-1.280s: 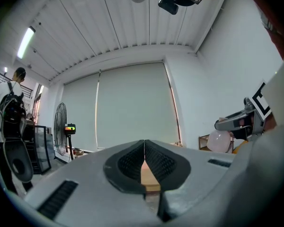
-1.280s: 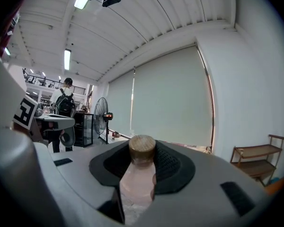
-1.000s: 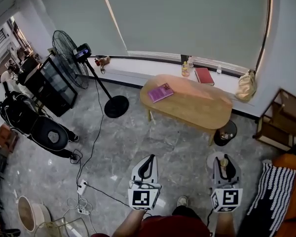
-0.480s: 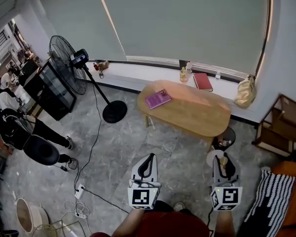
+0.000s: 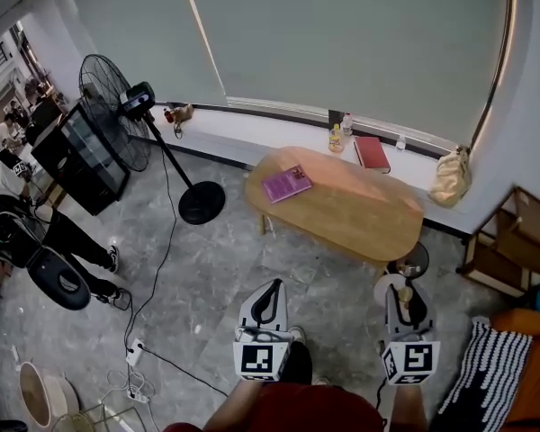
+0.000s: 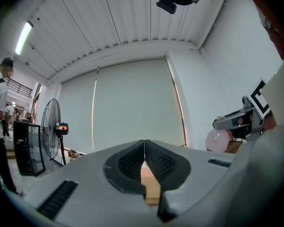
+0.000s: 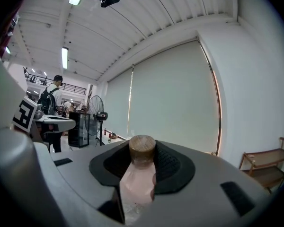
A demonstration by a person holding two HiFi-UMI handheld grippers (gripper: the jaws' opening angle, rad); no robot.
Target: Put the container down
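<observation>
A pale pink translucent container (image 7: 138, 176) with a round brown wood-look lid sits between the jaws of the right tool (image 5: 407, 292). The dark ribbed pads press against its neck on both sides, so the jaws stand part-way apart around it. In the head view it shows at the lower right of the frame, held above the grey marbled floor (image 5: 216, 268) and not resting on anything.

The left tool (image 5: 271, 288), at the lower centre of that view, has its jaws brought together tip to tip, with nothing between them. The two tools lie side by side, well apart, both pointing toward the top of the frame.

Beyond them, right of centre, stands an oval light wooden surface (image 5: 351, 210) with a purple book (image 5: 286, 184) lying near its left end. Behind it, on the white window ledge (image 5: 252, 126) under a pale roller blind, lie a red book (image 5: 371, 152) and some small bottles (image 5: 336, 136). A beige bag (image 5: 450, 176) sits at the ledge's right end. A black pedestal fan (image 5: 108, 97) stands at the upper left, and a person (image 5: 18, 205) is at the left edge.
</observation>
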